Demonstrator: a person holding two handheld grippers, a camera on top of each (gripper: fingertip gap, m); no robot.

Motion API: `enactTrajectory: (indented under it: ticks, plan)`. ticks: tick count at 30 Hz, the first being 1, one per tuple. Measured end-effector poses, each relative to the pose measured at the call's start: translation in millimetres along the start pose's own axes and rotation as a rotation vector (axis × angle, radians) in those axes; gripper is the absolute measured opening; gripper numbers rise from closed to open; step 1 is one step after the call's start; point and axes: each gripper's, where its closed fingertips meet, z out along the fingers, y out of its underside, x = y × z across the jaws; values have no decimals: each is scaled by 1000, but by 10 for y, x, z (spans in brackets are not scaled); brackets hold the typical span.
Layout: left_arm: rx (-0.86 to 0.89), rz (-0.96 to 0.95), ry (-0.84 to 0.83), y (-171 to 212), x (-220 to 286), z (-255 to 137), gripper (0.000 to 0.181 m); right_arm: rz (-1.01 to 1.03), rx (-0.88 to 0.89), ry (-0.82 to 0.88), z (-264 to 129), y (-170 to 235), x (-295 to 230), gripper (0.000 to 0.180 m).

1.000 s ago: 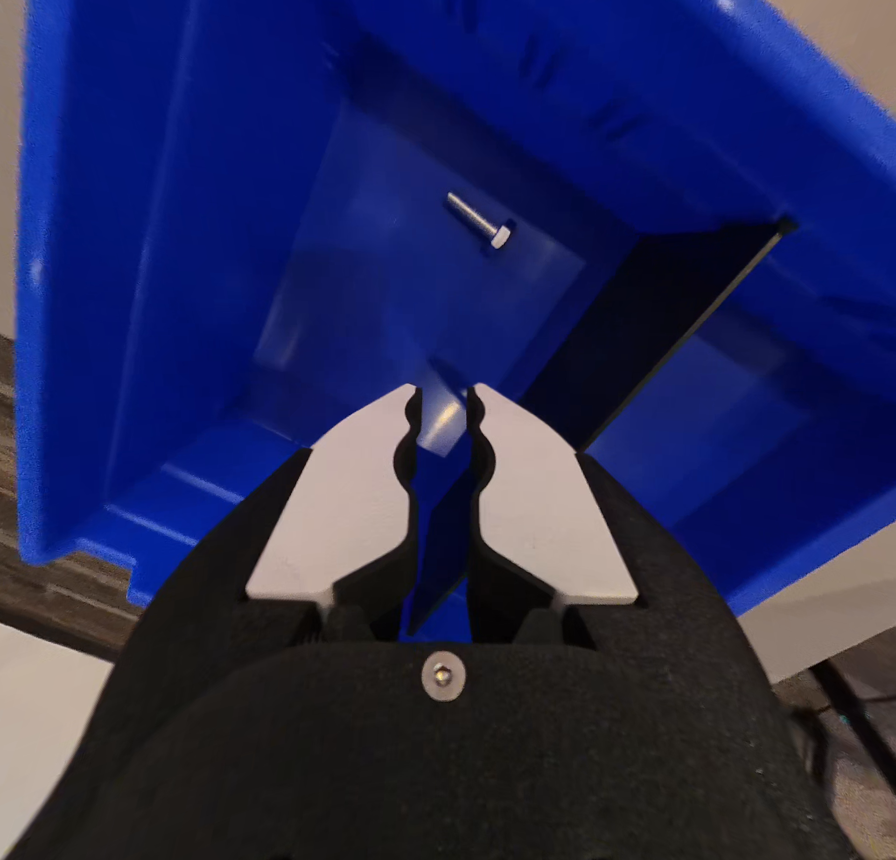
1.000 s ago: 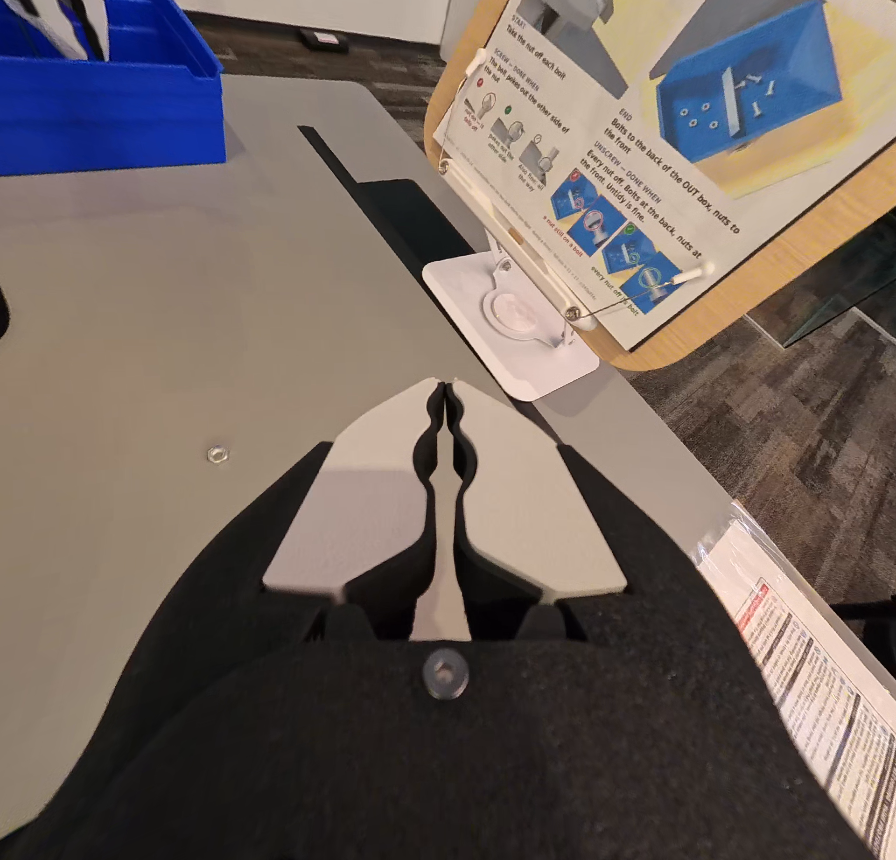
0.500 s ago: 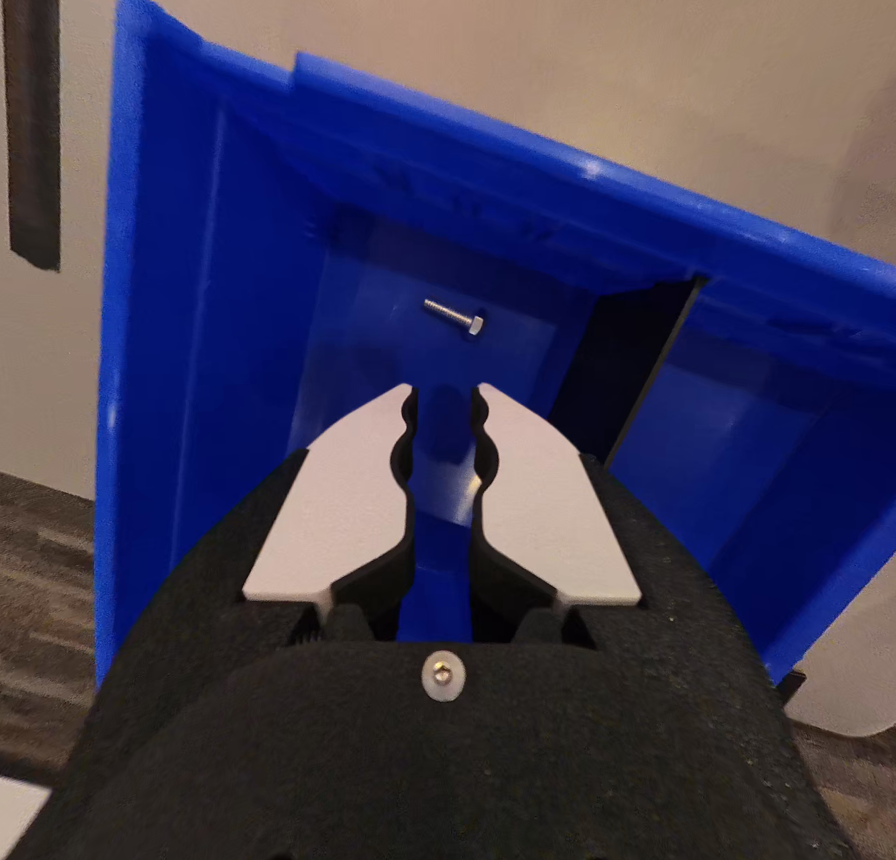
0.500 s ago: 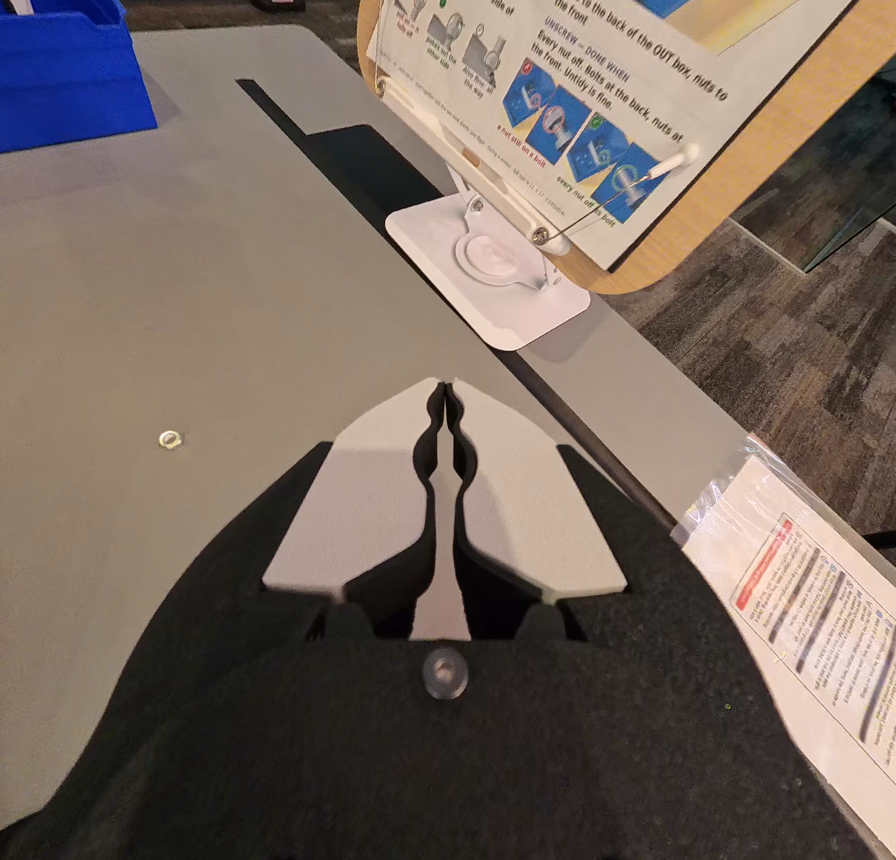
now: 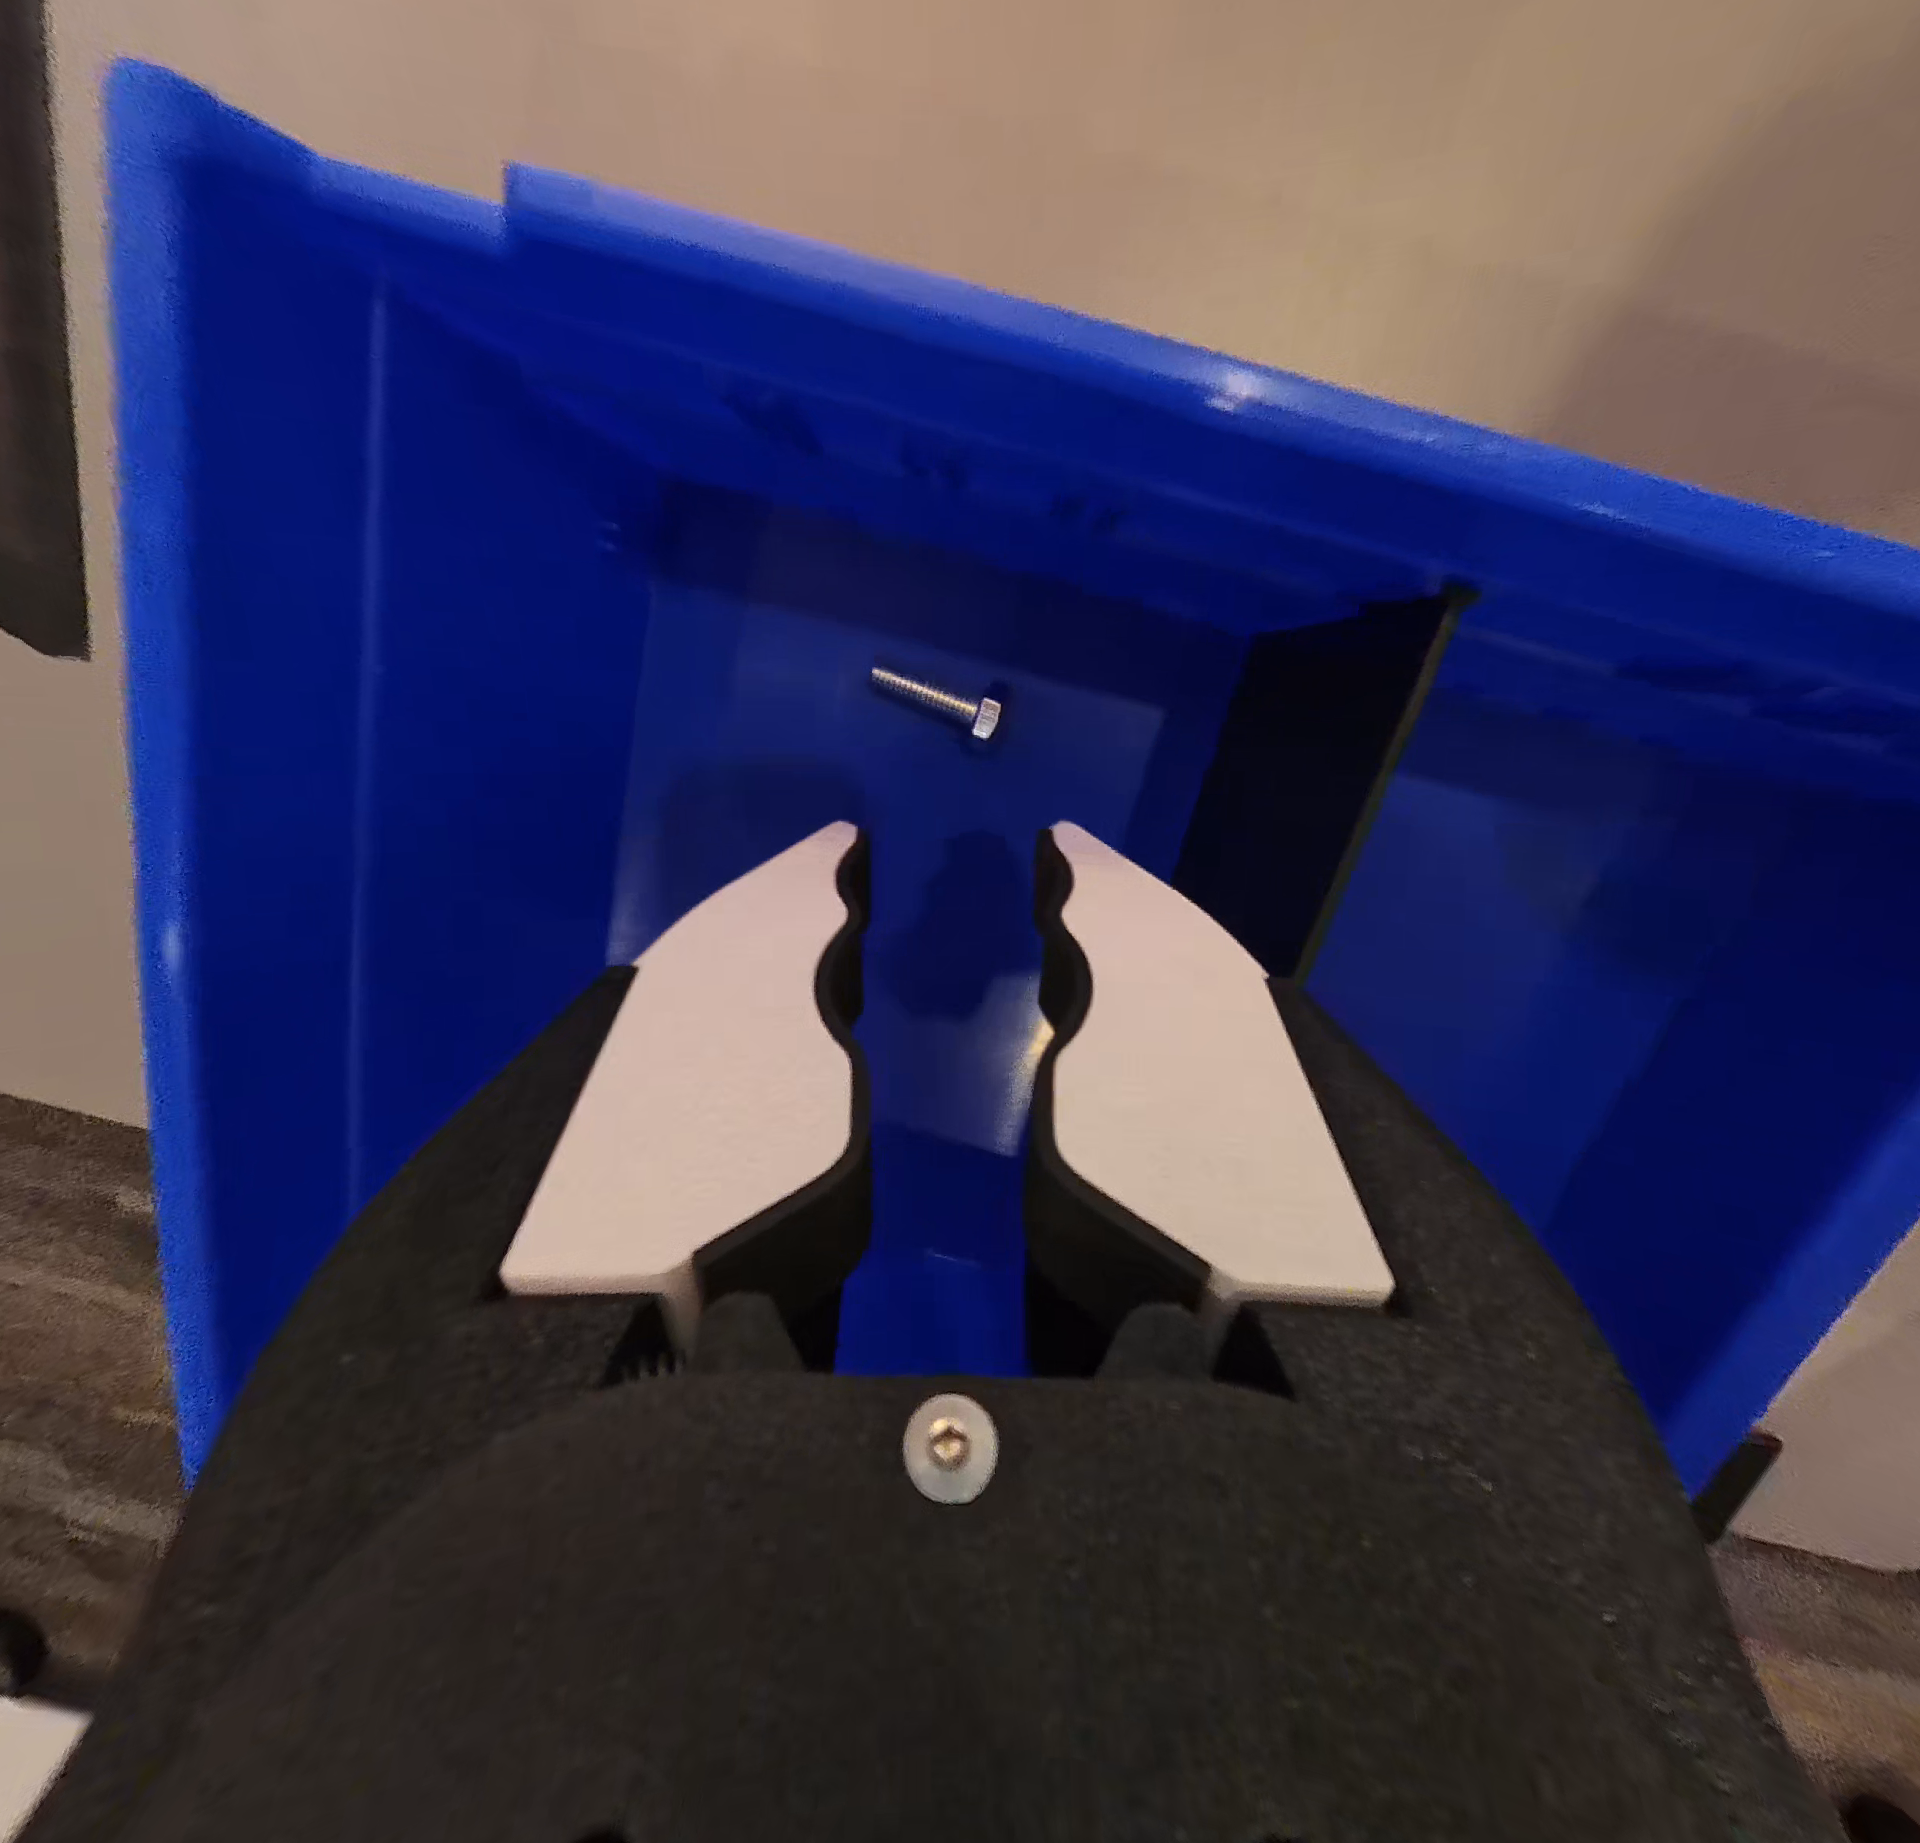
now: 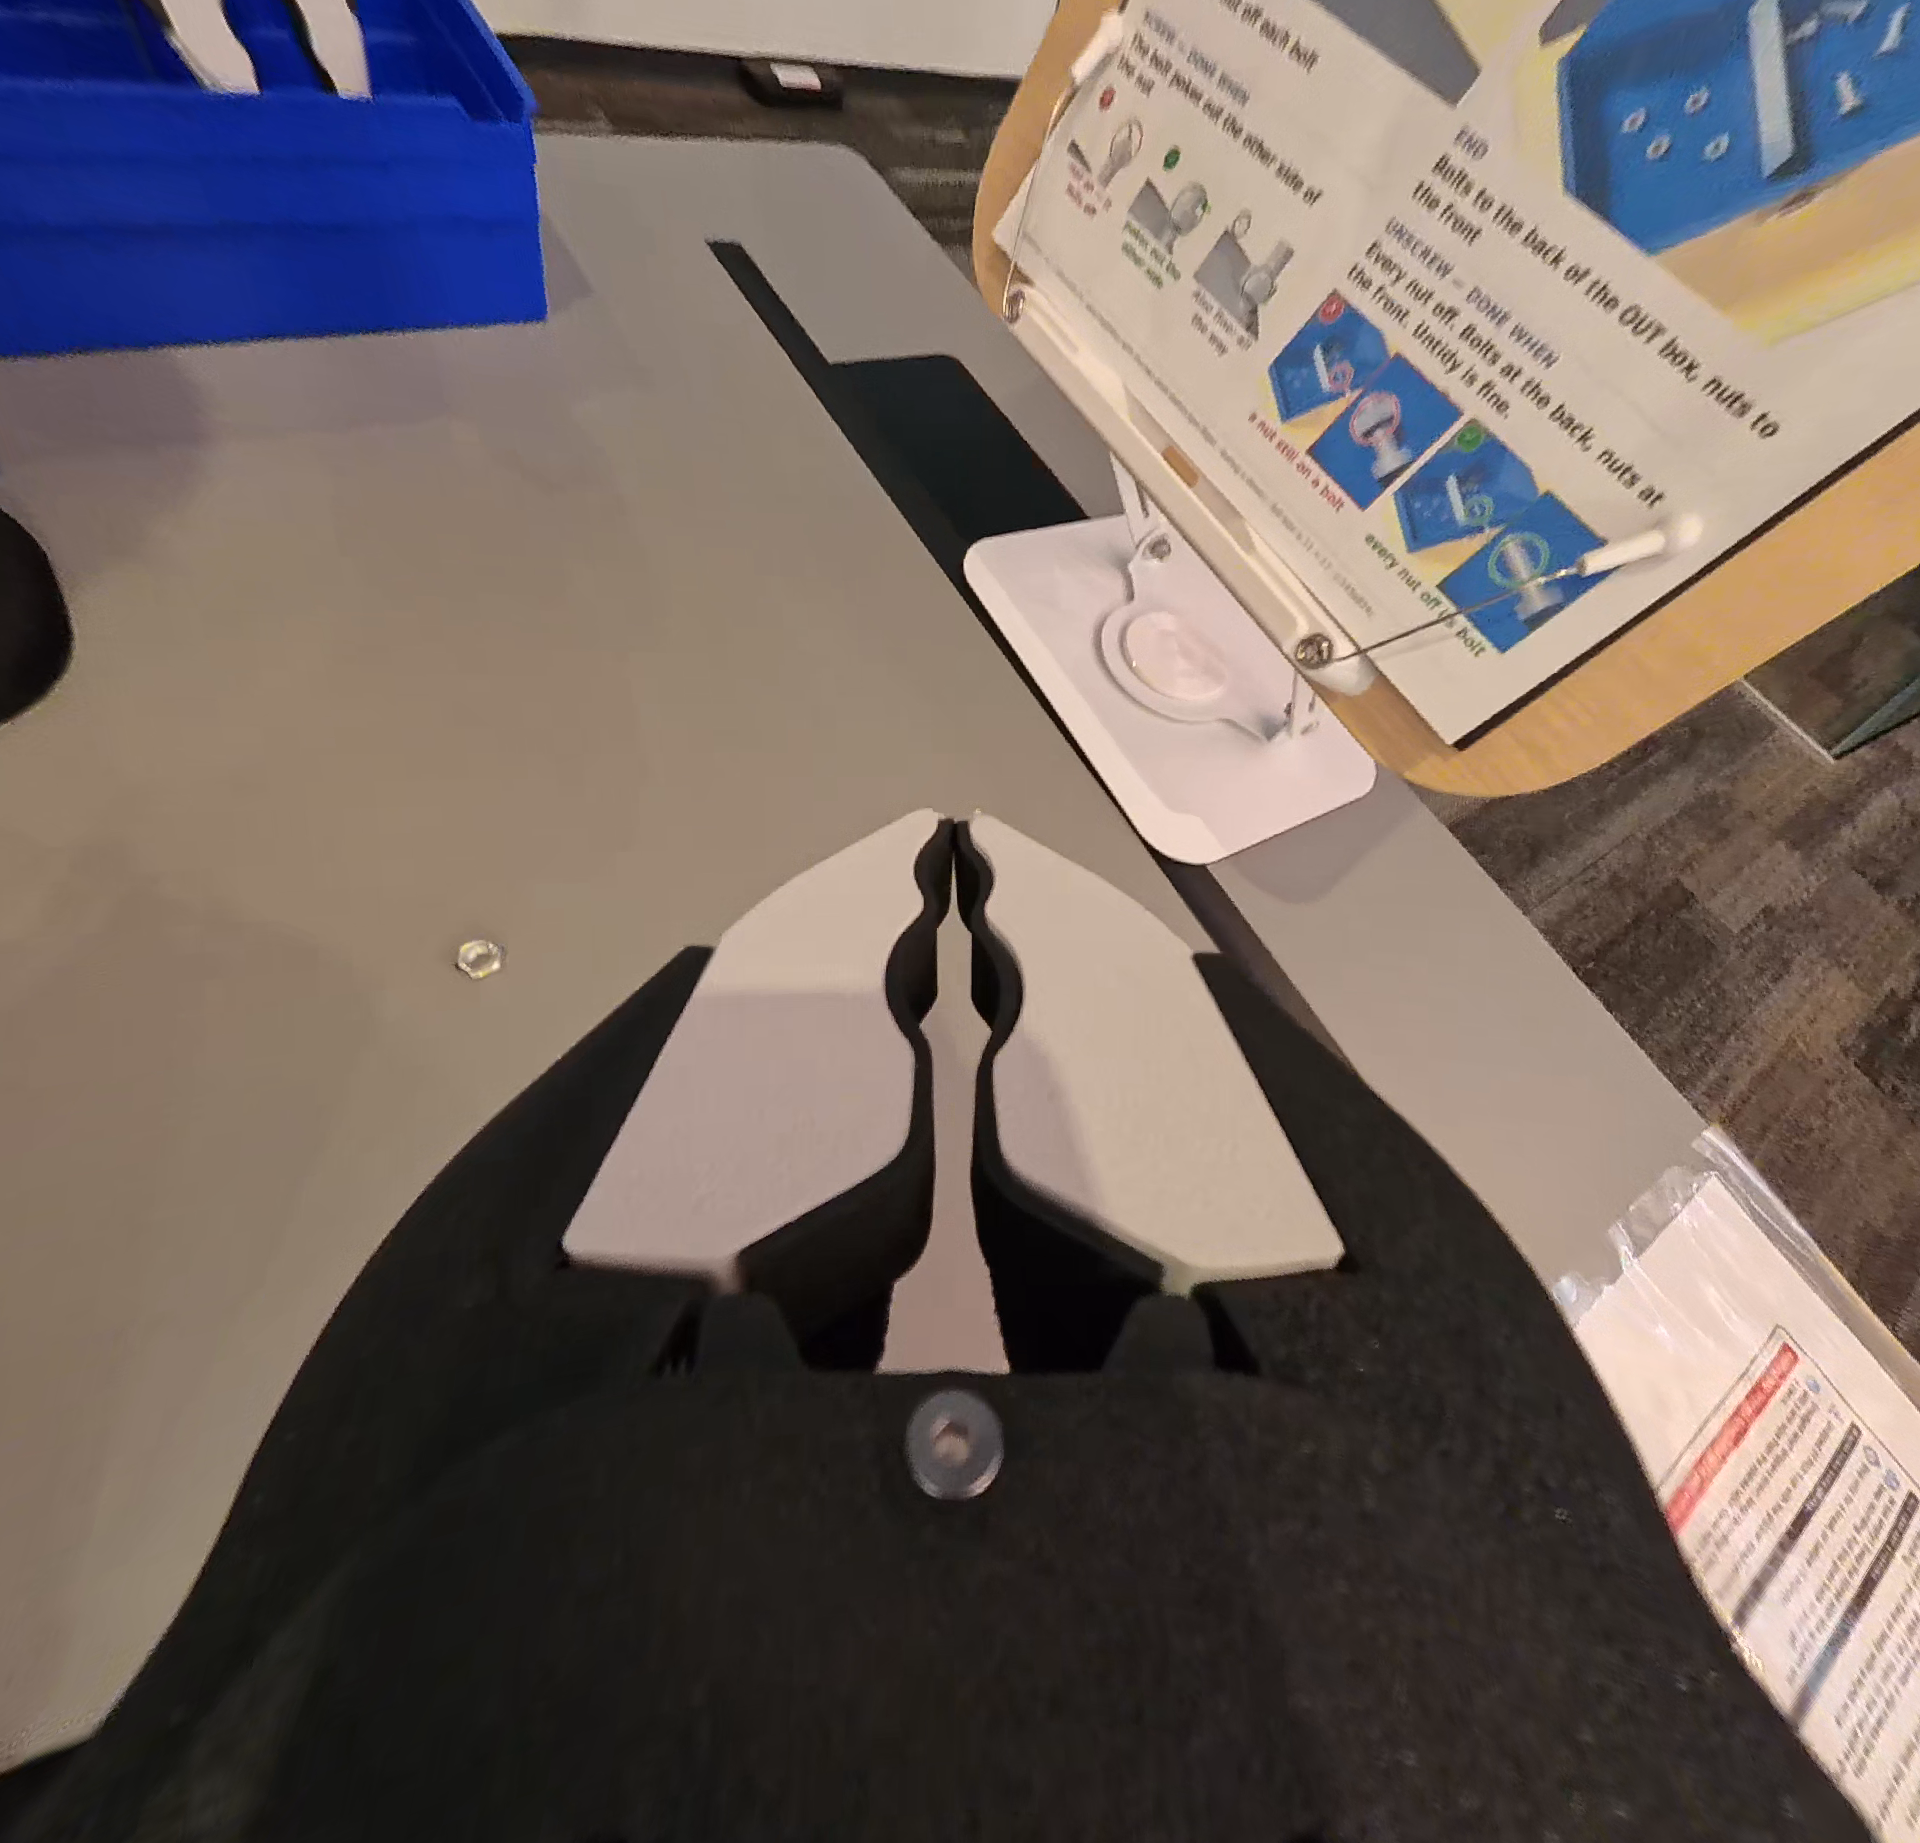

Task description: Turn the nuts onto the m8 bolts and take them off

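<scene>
Blue bin (image 5: pixel 312 754) w/ one bolt (image 5: pixel 940 704) in its left section, beside the black divider (image 5: pixel 1340 785).
Left gripper (image 5: pixel 951 837) apart, empty, over bin (inside rim); right gripper (image 6: pixel 954 825) together, empty; nut (image 6: pixel 479 958) on table (image 6: pixel 416 598), well outside bin.

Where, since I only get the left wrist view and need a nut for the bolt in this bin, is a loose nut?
Observer: A loose nut lies flat on the grey table, outside the blue bin.
Operator: Is the right gripper holding anything?
Observer: No. The right gripper is shut and empty, and the nut lies left of its fingers in the right wrist view.
Operator: Anything else near it?
Observer: A white document stand sits ahead and to its right, at the table edge.
</scene>
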Motion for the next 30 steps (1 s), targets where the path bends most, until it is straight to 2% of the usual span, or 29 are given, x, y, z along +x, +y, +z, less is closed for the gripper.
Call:
enactTrajectory:
  ticks: [4,6,8,11,14,16,19,27,30]
  plan:
    - [-60,-11,-60,-42,-117,178,33,34,43,15,-63,-40,56,0]
    - [-48,-132,-45,-125,-172,247,32,68,46,27,-79,-19,107,0]
    - [-57,-276,-46,-142,-244,291,24,99,43,30,-83,18,149,0]
    - [-76,-511,-45,-119,-291,332,26,130,28,32,-67,93,197,0]
    - [-8,-757,30,-217,-262,319,30,135,0,28,-24,165,212,0]
    - [-1,-848,30,-209,-286,292,29,128,-24,20,9,201,197,0]
    - [-14,-916,28,-180,-250,302,28,100,-37,1,34,207,149,0]
    - [-139,-911,-52,0,-150,353,35,98,-20,-21,27,175,128,0]
    - [-160,-930,-66,35,-154,383,42,98,-18,-24,18,169,128,0]
